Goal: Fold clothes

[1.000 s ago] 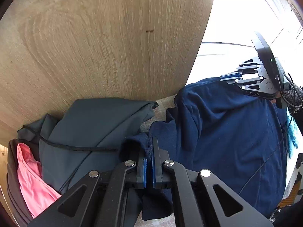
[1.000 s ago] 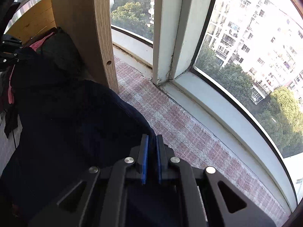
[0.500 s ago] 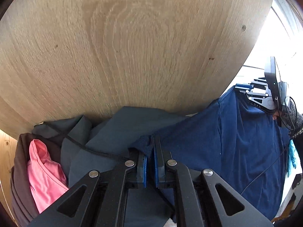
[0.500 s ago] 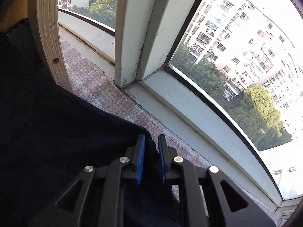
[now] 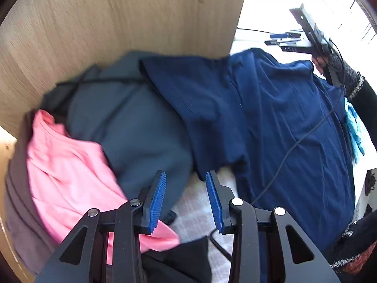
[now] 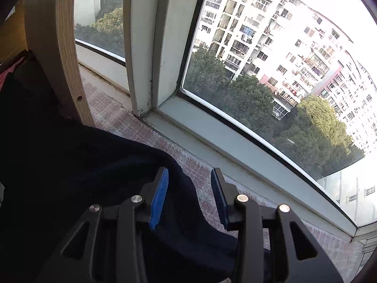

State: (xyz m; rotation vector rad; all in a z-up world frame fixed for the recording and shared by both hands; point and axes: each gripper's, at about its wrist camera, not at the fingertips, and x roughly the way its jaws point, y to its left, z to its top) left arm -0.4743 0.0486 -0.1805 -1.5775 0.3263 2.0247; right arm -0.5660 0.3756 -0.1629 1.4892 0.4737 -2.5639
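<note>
Over the navy garment (image 5: 282,118), both grippers' jaws just opened — left gripper (image 5: 186,179) empty; right gripper (image 6: 189,176) straddling its edge, unclamped.

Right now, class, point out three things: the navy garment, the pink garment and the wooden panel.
navy garment (image 5: 294,118): left wrist view, on its flat middle.
pink garment (image 5: 68,165): left wrist view, on its creased middle.
wooden panel (image 5: 117,18): left wrist view, on its bare face.
</note>
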